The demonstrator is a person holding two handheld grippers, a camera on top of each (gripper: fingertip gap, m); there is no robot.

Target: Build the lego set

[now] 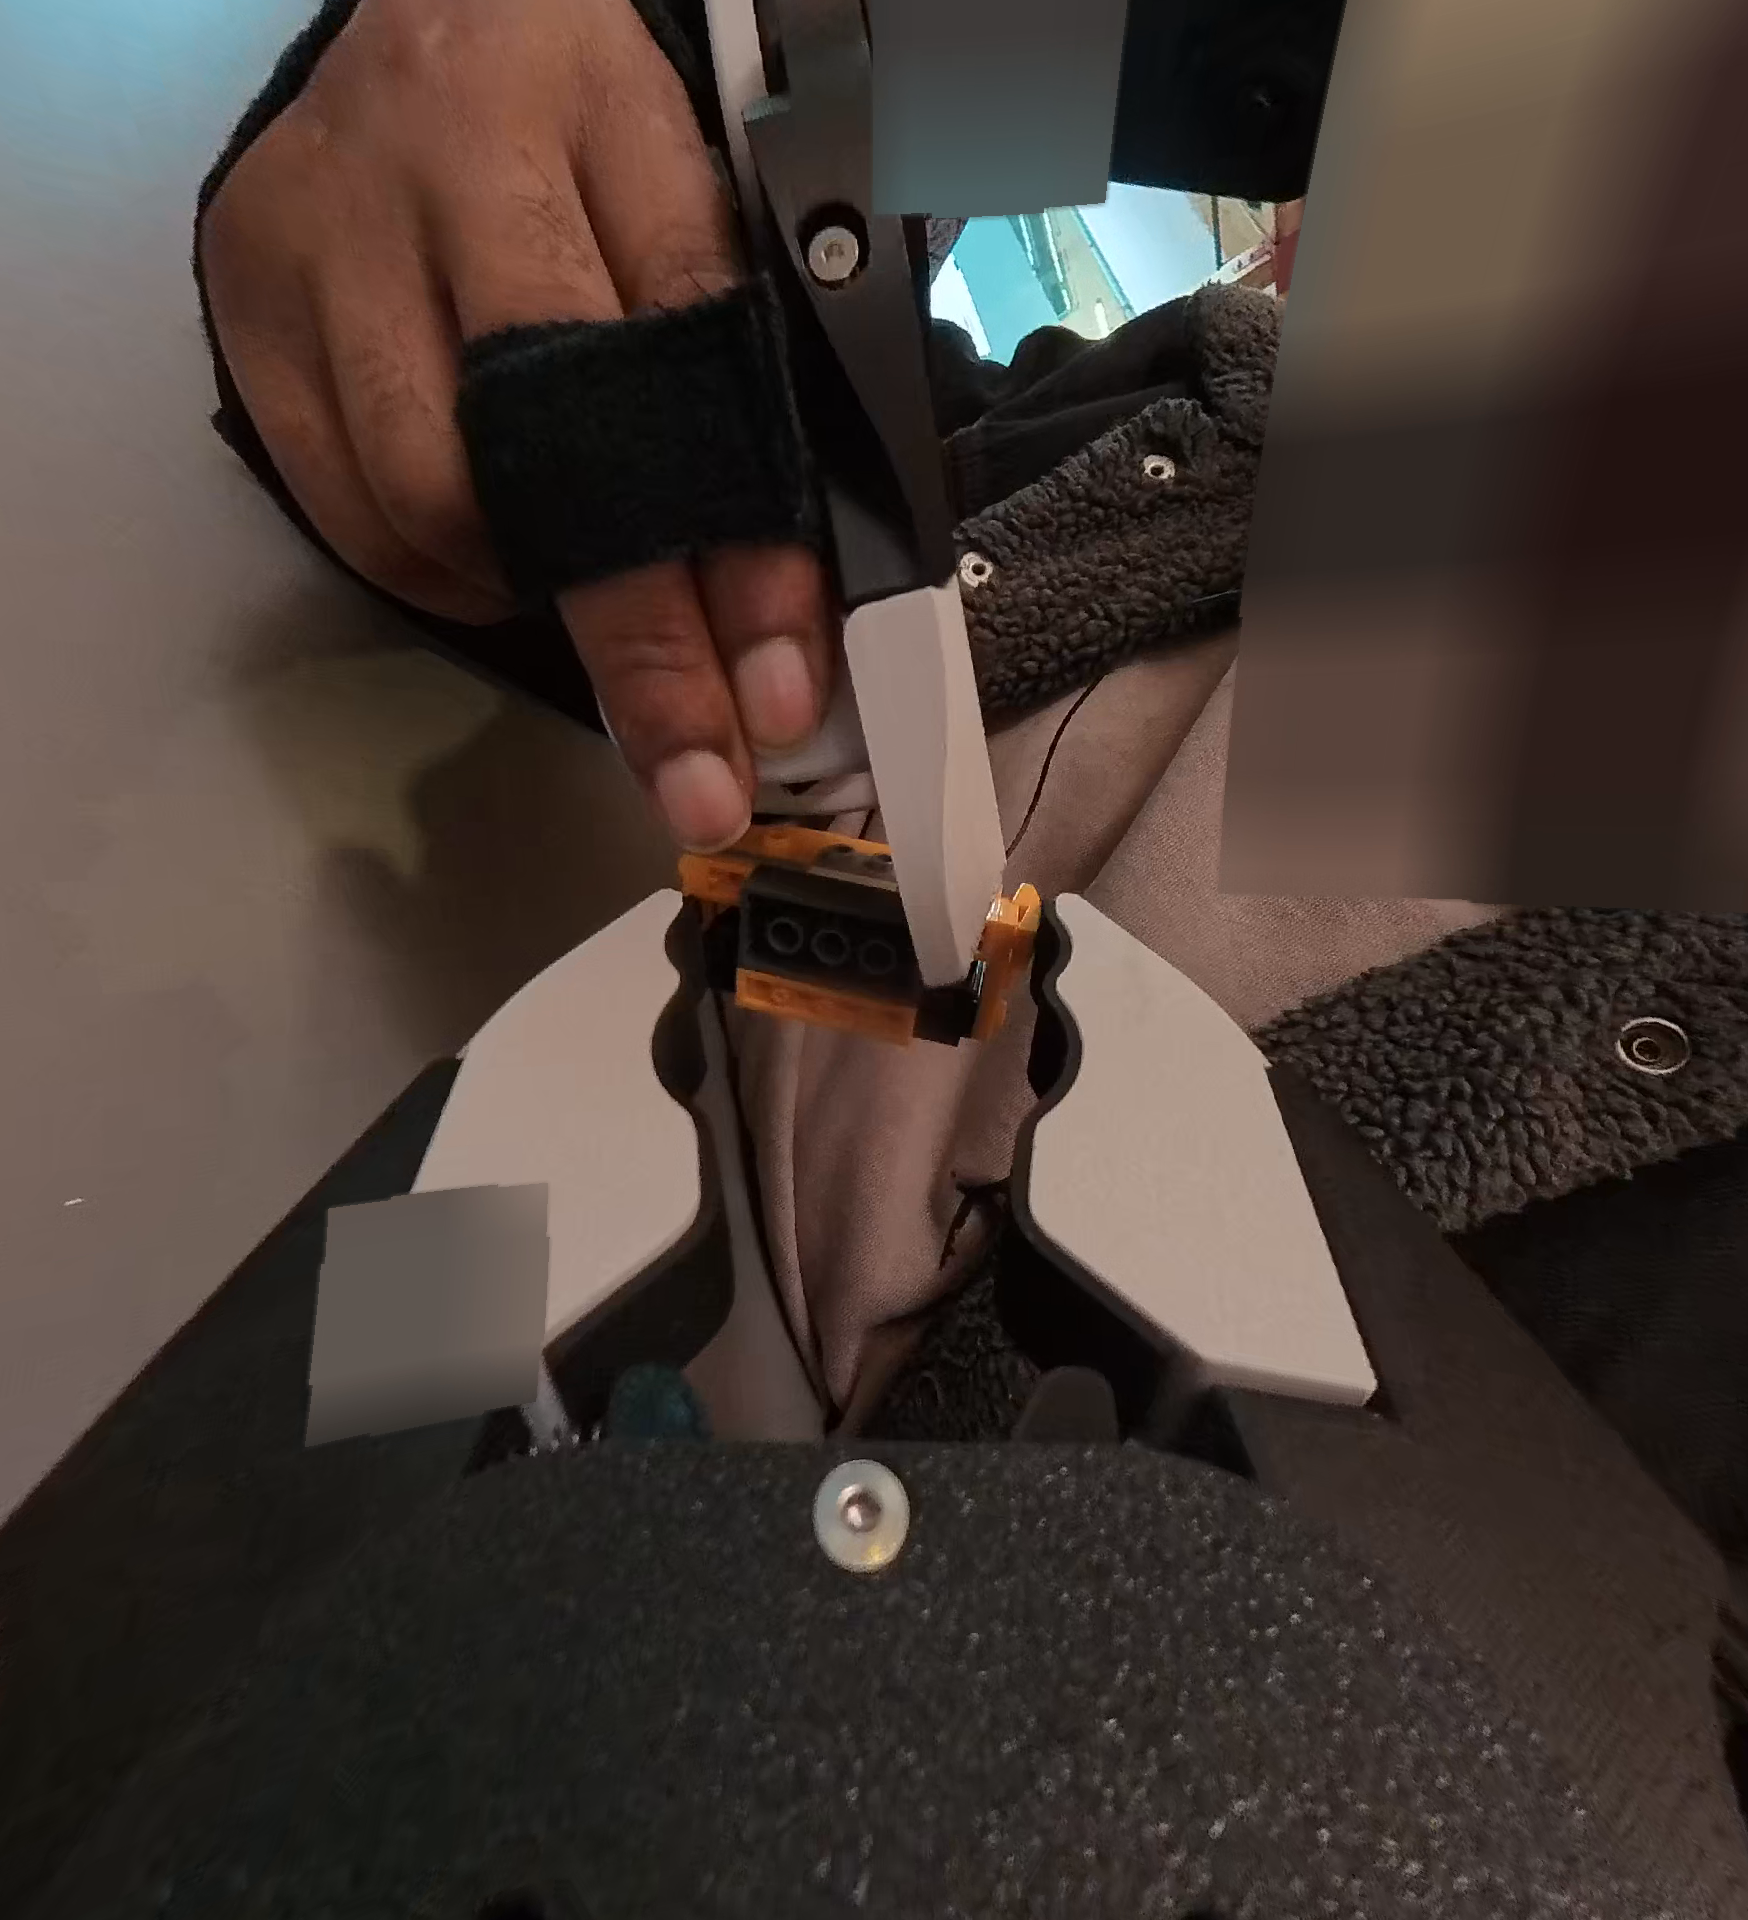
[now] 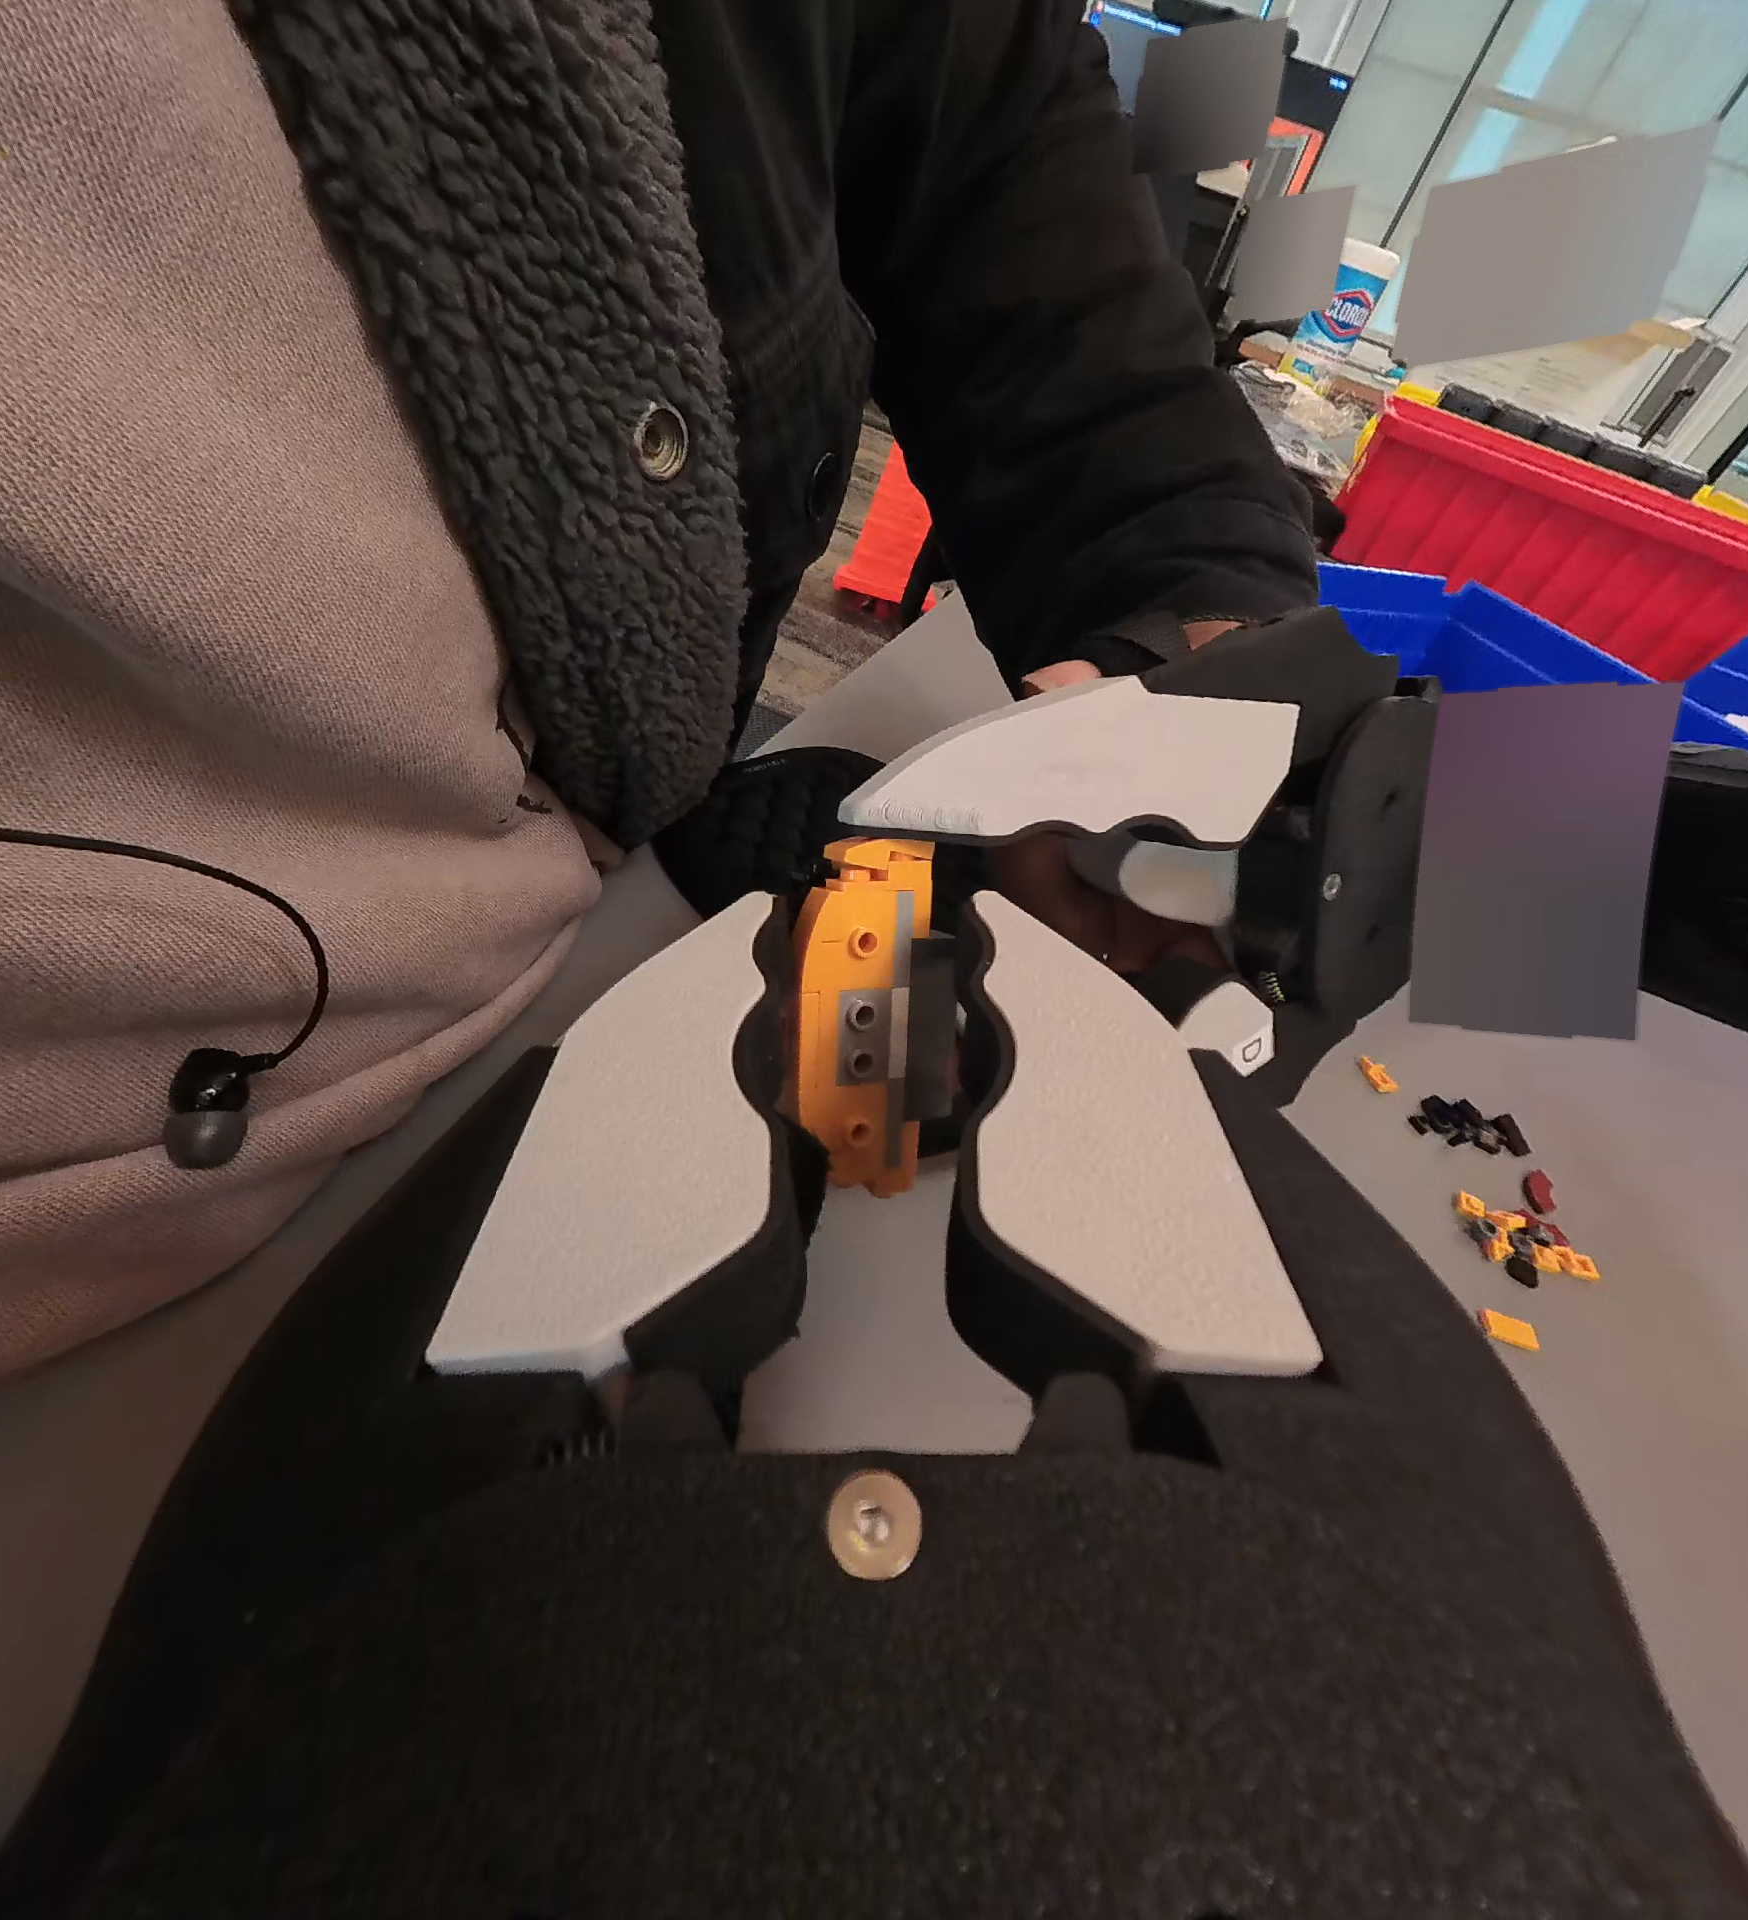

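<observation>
Grey table (image 2: 1680, 1455), loose bricks (image 2: 1519, 1242); left claw (image 1: 854, 935) and right claw (image 2: 875, 1023) both clamped on orange-black lego assembly (image 2: 854, 1039); keep both grips square while pressing.

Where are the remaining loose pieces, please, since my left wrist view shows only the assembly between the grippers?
Observer: The loose pieces lie on the grey table. They are to the right of the right gripper, which is closed on the lego assembly.
Operator: Thank you, and what colours are they?
Observer: Mostly orange, with some black and dark red. A single orange tile lies apart, nearer the camera.
Operator: Is anything behind them?
Observer: Blue bins and a red bin stand at the table's far side.
</observation>
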